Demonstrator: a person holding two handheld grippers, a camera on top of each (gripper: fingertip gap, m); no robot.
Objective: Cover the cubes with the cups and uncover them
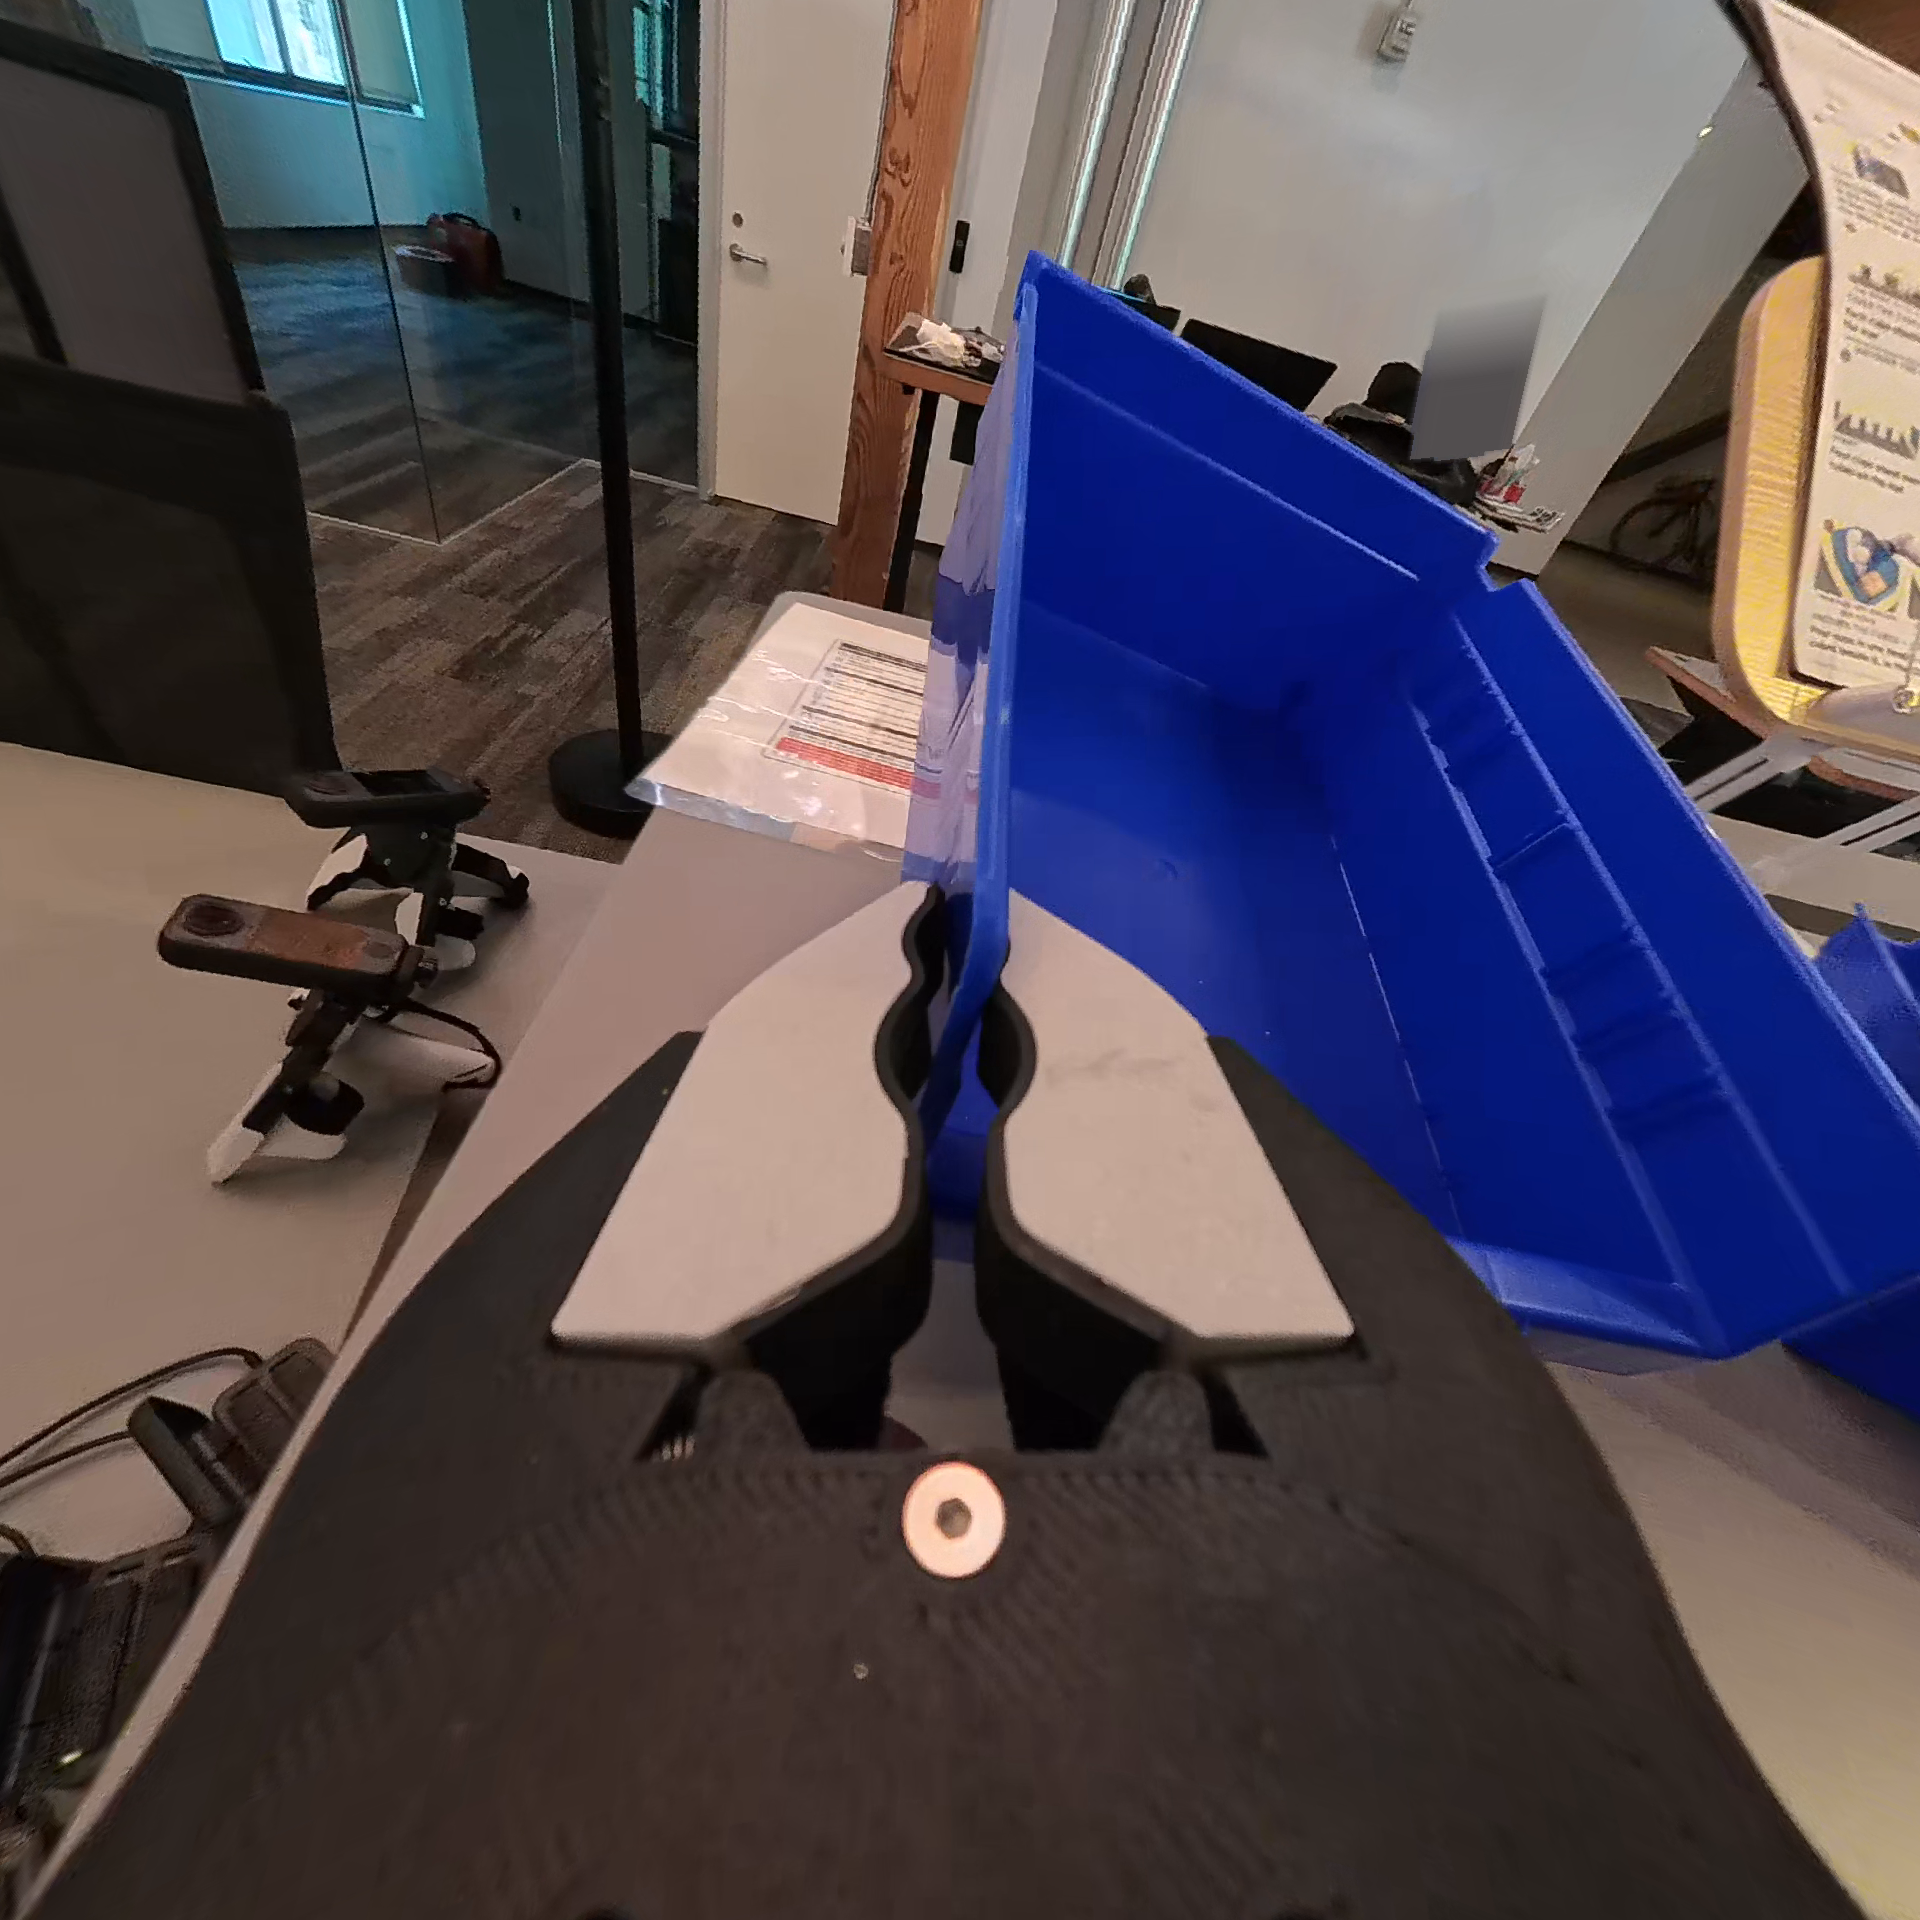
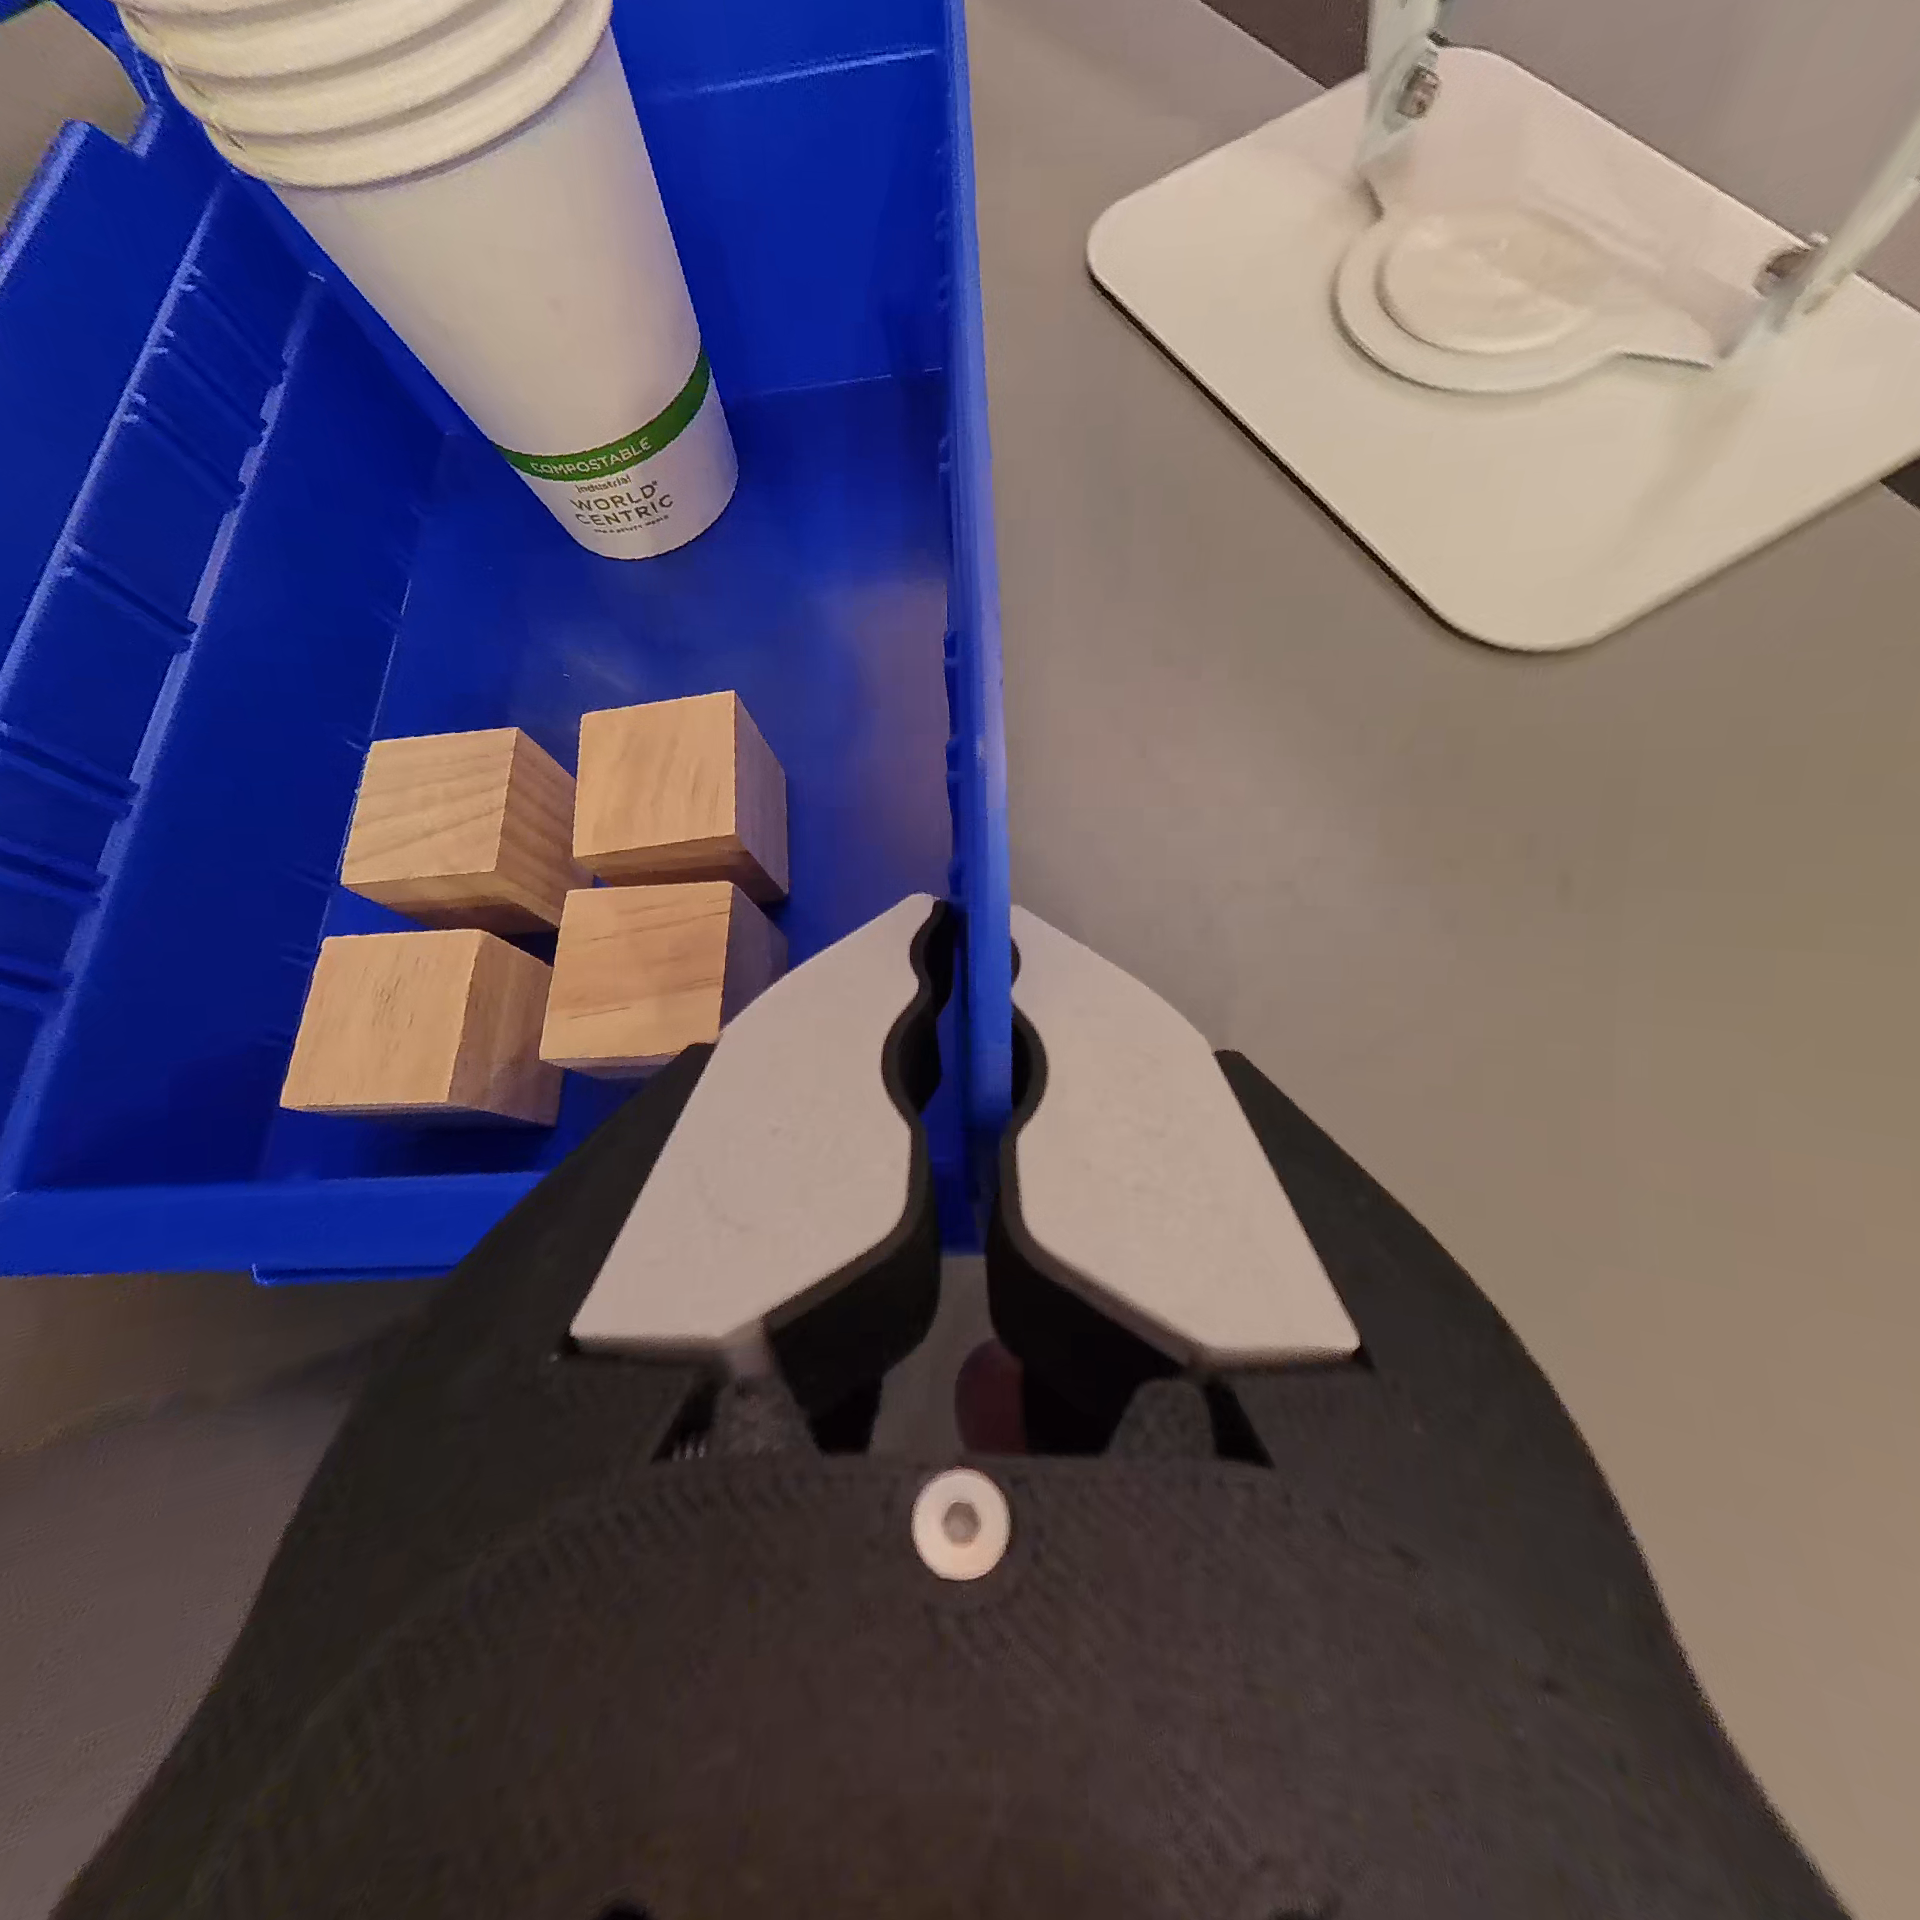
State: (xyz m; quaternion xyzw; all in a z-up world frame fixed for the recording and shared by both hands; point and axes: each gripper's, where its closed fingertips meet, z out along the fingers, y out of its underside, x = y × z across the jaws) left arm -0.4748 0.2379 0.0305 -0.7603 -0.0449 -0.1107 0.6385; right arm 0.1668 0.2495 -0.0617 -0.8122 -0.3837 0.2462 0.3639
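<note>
My left gripper [image 1: 961, 914] is shut on the upright left wall of a blue plastic bin [image 1: 1195, 727]; the part of this bin that shows holds nothing, and it looks tilted. My right gripper [image 2: 977, 925] is shut on the right wall of a blue bin [image 2: 971, 520]. Several wooden cubes [image 2: 457, 821] lie close together on that bin's floor, just left of my fingers. A stack of white paper cups [image 2: 499, 260] with a green band stands upright behind them. I cannot tell whether both views show the same bin.
Two small cameras on stands [image 1: 312, 935] sit on the grey table at left, with cables near the front edge. A laminated sheet [image 1: 831, 717] lies behind the bin. Another blue bin [image 1: 1870, 1195] shows at far right. A white stand base [image 2: 1507, 343] sits right of the bin.
</note>
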